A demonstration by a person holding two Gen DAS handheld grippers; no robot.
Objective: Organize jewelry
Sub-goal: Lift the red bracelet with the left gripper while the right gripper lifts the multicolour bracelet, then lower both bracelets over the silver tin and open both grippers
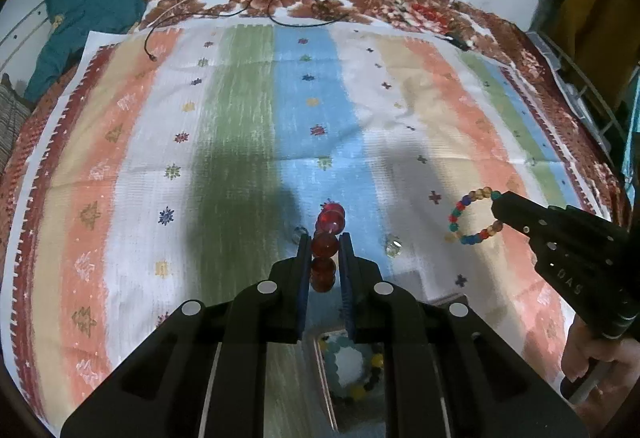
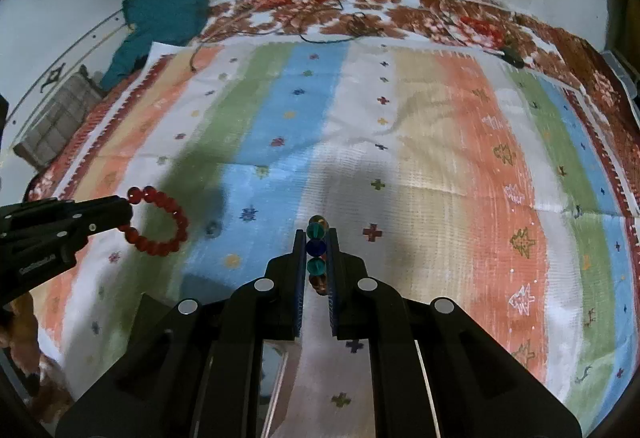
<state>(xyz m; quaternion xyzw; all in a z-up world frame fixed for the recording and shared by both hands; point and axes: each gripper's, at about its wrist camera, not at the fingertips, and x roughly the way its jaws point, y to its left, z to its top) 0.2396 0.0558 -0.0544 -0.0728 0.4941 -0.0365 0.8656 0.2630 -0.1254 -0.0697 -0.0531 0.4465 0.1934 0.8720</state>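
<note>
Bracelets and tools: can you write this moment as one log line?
left tool: shut on red glass-bead bracelet | right tool: shut on multicoloured bead bracelet | both bracelets held above striped cloth

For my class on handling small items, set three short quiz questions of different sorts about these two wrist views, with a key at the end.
1. True or false: the left gripper holds the red bead bracelet.
2. Multiple choice: what does the right gripper hold? A. a multicoloured bead bracelet B. a black cable C. a teal garment
3. Fill the gap: both bracelets hang above a cloth patterned in coloured ____.

Key: 1 true, its jaws are closed on the red beads. 2 A. 3 stripes.
</note>
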